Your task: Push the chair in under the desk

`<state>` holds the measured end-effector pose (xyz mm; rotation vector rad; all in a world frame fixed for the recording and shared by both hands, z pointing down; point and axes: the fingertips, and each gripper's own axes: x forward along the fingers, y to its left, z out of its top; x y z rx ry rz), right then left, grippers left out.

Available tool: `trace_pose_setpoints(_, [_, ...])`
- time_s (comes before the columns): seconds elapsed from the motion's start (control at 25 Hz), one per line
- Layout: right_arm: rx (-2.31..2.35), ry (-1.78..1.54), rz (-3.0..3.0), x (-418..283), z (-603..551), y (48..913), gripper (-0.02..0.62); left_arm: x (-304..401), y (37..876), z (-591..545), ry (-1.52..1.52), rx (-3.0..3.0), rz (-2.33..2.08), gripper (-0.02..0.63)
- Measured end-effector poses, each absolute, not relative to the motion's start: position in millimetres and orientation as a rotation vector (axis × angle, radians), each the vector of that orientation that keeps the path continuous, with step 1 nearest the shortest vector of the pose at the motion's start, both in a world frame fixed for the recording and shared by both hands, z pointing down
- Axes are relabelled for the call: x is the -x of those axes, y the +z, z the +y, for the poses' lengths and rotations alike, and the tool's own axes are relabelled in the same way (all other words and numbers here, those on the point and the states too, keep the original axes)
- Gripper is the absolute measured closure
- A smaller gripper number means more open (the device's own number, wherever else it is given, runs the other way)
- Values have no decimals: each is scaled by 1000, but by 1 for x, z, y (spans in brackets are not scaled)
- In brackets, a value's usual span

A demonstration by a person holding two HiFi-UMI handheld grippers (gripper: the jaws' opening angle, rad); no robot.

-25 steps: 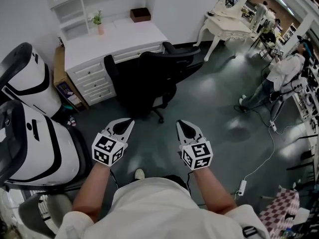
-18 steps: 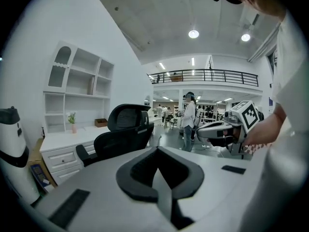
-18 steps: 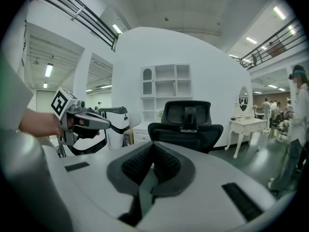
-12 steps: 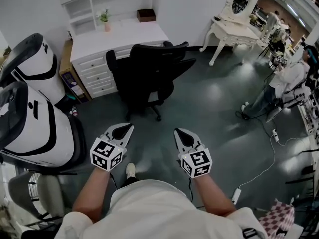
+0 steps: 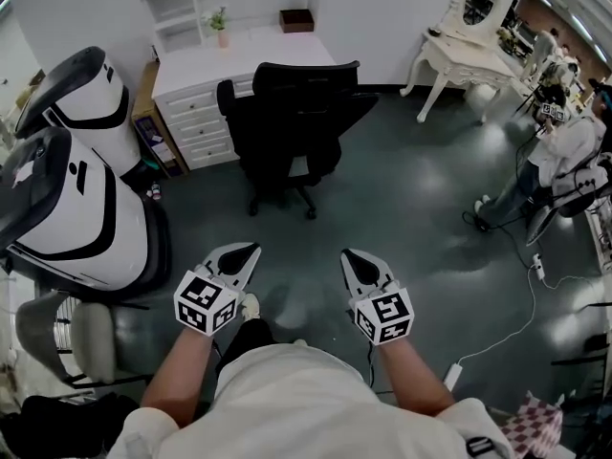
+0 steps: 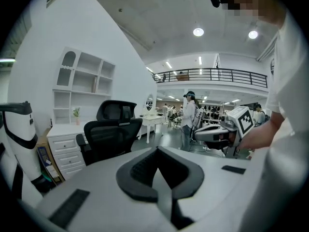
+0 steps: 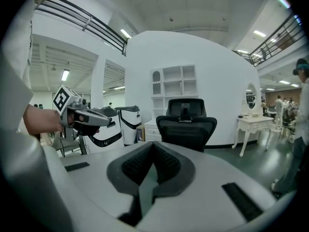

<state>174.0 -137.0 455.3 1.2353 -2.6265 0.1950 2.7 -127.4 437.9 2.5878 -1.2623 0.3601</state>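
black chair (image 5: 292,113) stands off the front edge of the worktop (image 5: 249,51), apparently back-on, dead ahead and well apart from left gripper (image 5: 251,249) and right gripper (image 5: 347,254), jaws of both closed on nothing; neither hand plainly nearer.

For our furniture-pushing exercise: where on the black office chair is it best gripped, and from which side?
Probably the top of the backrest, from behind: the chair stands before the desk with its back turned away from it, so pushing there drives it under.
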Motion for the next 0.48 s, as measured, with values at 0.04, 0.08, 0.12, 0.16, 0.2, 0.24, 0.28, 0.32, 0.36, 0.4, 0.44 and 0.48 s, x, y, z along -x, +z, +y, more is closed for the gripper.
trace_pose_setpoints(0.04, [-1229,194,-2632,-176,-131,456,591,-5,439,-121,359,-2584,-1263,609])
trace_pose_setpoints(0.08, [-1222,190,-2636,-178,-126,456,591,-8,439,-116,358,-2581,-1264,609])
trace_pose_setpoints(0.12, [-1216,184,-2640,-179,-120,456,591,-11,439,-111,358,-2580,-1264,609])
trace_pose_setpoints(0.16, [-1213,177,-2642,-182,-115,455,591,-13,440,-106,358,-2580,-1263,609])
trace_pose_setpoints(0.2, [-1211,172,-2644,-184,-111,455,591,-16,440,-101,359,-2580,-1261,609])
trace_pose_setpoints(0.24, [-1210,171,-2647,-186,-107,455,591,-19,440,-97,361,-2580,-1259,609])
trace_pose_setpoints(0.28, [-1209,171,-2649,-187,-103,455,592,-21,439,-93,362,-2579,-1260,609])
trace_pose_setpoints(0.32, [-1208,172,-2650,-188,-99,455,592,-22,439,-89,362,-2577,-1263,609])
trace_pose_setpoints(0.36, [-1206,174,-2651,-189,-96,455,591,-23,438,-85,361,-2575,-1269,610])
trace_pose_setpoints(0.4, [-1204,177,-2652,-189,-93,455,592,-24,438,-82,361,-2573,-1273,610])
trace_pose_setpoints(0.44, [-1203,179,-2654,-189,-90,455,591,-25,438,-79,362,-2572,-1274,609])
trace_pose_setpoints(0.48, [-1201,181,-2656,-190,-88,455,592,-26,439,-76,366,-2574,-1270,611])
